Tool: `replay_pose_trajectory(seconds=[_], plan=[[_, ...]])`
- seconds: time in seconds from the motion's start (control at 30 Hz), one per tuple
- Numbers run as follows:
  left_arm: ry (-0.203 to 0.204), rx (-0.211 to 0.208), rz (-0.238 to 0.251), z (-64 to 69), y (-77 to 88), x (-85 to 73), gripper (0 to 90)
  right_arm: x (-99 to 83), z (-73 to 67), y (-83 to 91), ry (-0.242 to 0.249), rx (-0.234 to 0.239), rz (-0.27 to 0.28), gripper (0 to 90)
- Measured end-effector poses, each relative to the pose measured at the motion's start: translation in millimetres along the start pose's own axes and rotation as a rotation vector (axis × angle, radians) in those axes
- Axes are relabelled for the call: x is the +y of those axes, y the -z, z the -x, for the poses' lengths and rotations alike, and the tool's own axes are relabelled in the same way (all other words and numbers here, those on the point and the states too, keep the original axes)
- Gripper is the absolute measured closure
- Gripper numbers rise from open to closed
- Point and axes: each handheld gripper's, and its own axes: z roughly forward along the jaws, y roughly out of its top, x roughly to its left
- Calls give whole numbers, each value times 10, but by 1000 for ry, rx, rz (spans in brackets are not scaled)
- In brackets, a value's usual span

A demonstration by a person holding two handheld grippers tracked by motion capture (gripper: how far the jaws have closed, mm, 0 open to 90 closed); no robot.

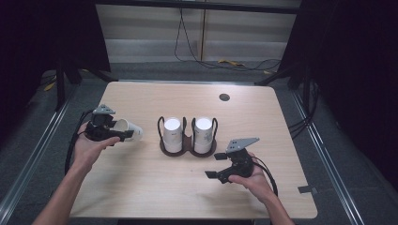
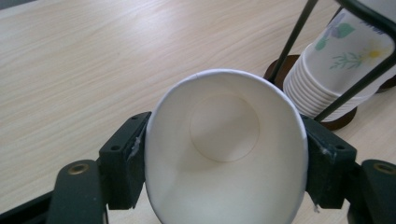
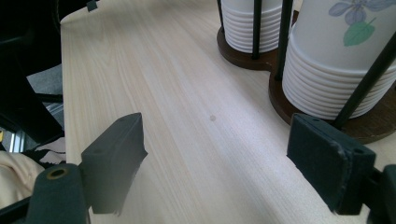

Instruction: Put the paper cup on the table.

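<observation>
High view: we see the left hand-held gripper [image 1: 123, 135] at the left of the worktop [image 1: 141, 187], its jaws clamped on the sides of a white paper cup [image 1: 129, 129] lying on its side, mouth toward the hand. Our right hand-held gripper [image 1: 215, 165] hangs with jaws spread wide, holding nothing, just in front of the cup holder [image 1: 187, 149] with its two cup stacks.

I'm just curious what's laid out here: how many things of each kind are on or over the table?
Handheld grippers: 2, the left gripper and the right gripper
Stacks of paper cups: 2, the left stack and the right stack
Cup holder: 1
Single paper cup, squeezed between the left gripper's jaws: 1
Total: 6
</observation>
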Motion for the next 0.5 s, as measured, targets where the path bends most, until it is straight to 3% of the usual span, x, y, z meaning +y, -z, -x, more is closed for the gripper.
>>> replay_pose_trajectory(seconds=[0.23, 0.27, 0.5], plan=[[33, 30, -41, -82, -57, 37, 273, -2, -25, 6, 3, 0, 0, 191], [43, 34, -70, -96, -105, 46, 272, -2, -22, 9, 0, -2, 1, 191], [36, 43, -145, -130, -256, 94, 265, -6, -12, 39, 0, -17, 3, 191]])
